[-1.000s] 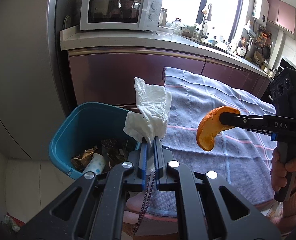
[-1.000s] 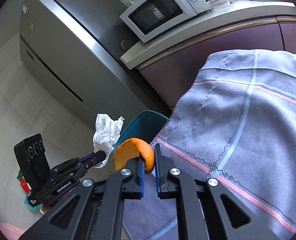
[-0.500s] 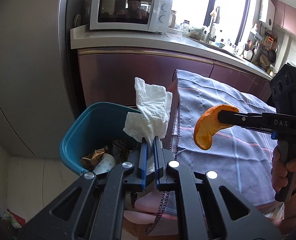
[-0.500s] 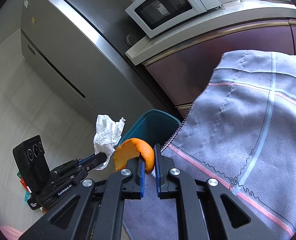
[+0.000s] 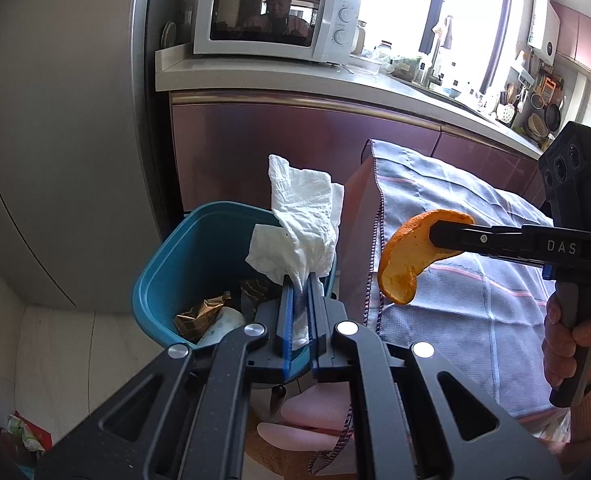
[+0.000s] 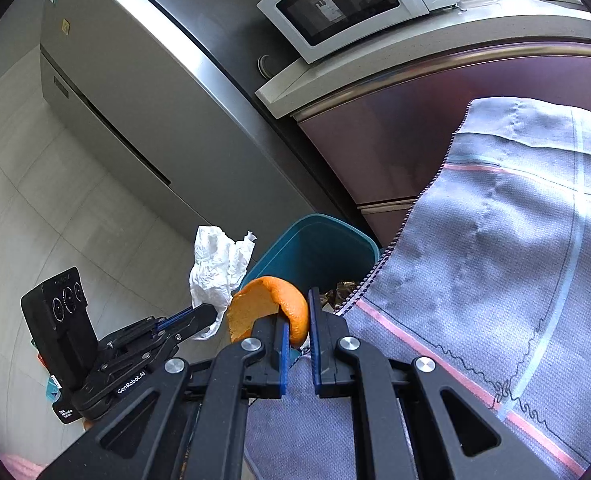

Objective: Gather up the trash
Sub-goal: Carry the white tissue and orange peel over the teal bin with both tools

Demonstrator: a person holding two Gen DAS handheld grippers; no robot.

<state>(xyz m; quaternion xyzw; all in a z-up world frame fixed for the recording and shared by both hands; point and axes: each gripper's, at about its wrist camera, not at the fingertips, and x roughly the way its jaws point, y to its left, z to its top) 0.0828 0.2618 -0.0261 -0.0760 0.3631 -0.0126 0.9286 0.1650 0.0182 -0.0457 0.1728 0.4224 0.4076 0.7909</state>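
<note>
My left gripper [image 5: 300, 280] is shut on a crumpled white tissue [image 5: 303, 224], which stands up from the fingertips above the near rim of a teal trash bin [image 5: 163, 276]. The bin holds wrappers and a paper cup. My right gripper [image 6: 296, 300] is shut on a curved piece of orange peel [image 6: 271, 304]; in the left wrist view the orange peel [image 5: 405, 262] hangs over the table's left edge, just right of the bin. The right wrist view also shows the tissue [image 6: 215, 268], my left gripper [image 6: 211, 314] and the bin [image 6: 315, 240] beyond the peel.
A blue-grey checked cloth [image 5: 455, 264] covers the table on the right. Behind the bin stand maroon cabinets [image 5: 279, 140] under a counter with a white microwave [image 5: 271, 20]; a steel fridge [image 6: 135, 92] is at left. A hand [image 5: 571, 344] holds the right gripper's handle.
Both grippers have shifted left along the table edge with their loads, so the bin now sits more central under the tissue. Grips unchanged.
</note>
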